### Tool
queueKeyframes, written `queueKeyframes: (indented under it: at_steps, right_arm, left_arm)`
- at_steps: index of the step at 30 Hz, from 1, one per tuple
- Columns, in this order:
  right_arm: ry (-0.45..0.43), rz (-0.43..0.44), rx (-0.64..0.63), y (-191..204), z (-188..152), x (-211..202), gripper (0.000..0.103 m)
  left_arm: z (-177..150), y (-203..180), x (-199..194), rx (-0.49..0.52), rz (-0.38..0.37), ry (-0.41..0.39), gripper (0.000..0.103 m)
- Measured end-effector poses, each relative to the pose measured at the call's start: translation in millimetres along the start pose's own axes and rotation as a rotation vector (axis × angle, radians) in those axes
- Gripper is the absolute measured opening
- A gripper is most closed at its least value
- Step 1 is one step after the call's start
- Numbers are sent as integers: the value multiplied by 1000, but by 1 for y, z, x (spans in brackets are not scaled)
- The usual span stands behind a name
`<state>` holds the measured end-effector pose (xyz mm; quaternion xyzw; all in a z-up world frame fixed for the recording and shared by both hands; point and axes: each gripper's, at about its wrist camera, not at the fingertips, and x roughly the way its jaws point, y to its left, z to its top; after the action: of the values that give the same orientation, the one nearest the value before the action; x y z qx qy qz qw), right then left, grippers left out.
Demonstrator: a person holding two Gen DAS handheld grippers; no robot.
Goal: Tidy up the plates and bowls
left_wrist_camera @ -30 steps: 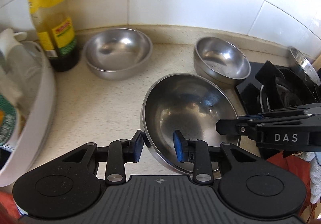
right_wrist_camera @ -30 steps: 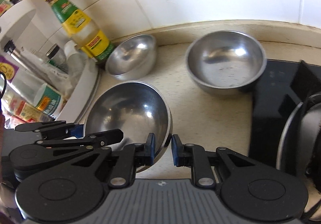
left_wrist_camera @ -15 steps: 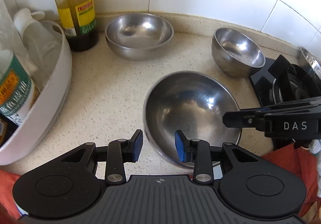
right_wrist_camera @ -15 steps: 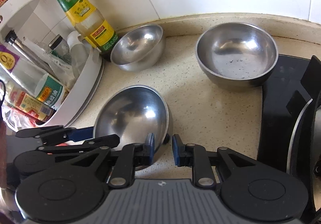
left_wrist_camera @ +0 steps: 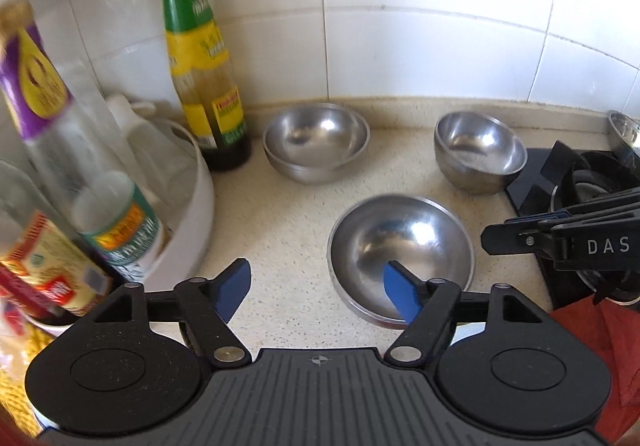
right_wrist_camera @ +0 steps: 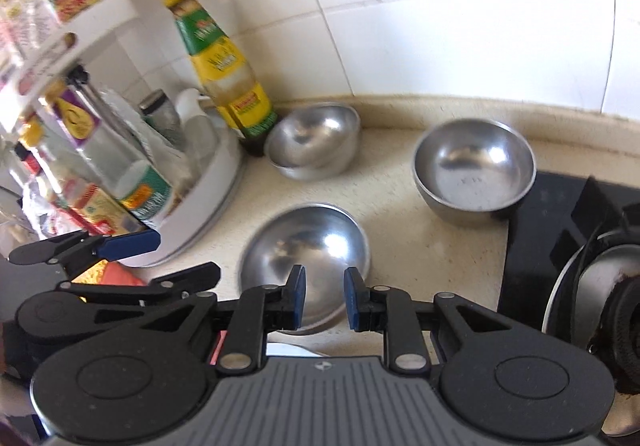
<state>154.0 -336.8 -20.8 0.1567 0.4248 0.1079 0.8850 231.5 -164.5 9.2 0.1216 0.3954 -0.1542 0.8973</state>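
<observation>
Three steel bowls stand on the speckled counter. The nearest wide bowl (left_wrist_camera: 400,246) sits free just ahead of both grippers; it also shows in the right wrist view (right_wrist_camera: 306,250). A second bowl (left_wrist_camera: 316,140) stands by the back wall, and a deeper bowl (left_wrist_camera: 480,150) at the back right beside the stove. My left gripper (left_wrist_camera: 316,288) is wide open and empty, with its right finger over the near bowl's rim. My right gripper (right_wrist_camera: 324,298) is open and empty above that bowl's near rim.
A tall sauce bottle (left_wrist_camera: 204,62) stands at the back left. A white round rack (left_wrist_camera: 196,214) full of bottles and jars fills the left. A black gas stove (right_wrist_camera: 560,230) with a pan lies right. White tiles (left_wrist_camera: 420,14) back the counter.
Both grippers have let go of the near bowl's rim, opened and drawn back and up. The bowl now rests on the counter.
</observation>
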Motion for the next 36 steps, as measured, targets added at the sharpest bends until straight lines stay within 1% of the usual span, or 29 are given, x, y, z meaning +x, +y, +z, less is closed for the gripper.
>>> queueKeyframes:
  at_steps: [4,6,10,17,19,25,28,30,33,36]
  right_arm:
    - [-18,5,-14,9,2,-8,25]
    - [-20,6,-14,12,4,-8,25]
    - [-23,3,-27,19,10,-9,25]
    - [-41,-17,-60,20,24,-5,25]
    - [-46,-27,-64,17,31,-1,25]
    - [-42,-52,-72,11,50,18,26]
    - [-45,-70,-105,13,59,26,27]
    - [-42,-98,-136,15,67,32,28]
    - [-30,-151,-193,20,77,43,28]
    - [-17,-173,-205,20,85,55,28]
  left_arm:
    - [1,-6,-17,21,25,-35,81]
    - [1,-8,-23,30,41,-53,86]
    - [2,-10,-32,41,67,-100,86]
    - [14,-9,-18,56,113,-127,88]
    - [18,-8,-13,57,115,-132,88]
    - [31,-3,8,58,127,-123,90]
    - [37,1,19,59,140,-119,92]
    - [41,4,27,52,151,-107,93]
    - [47,10,42,39,154,-71,96]
    - [51,19,61,2,105,3,96]
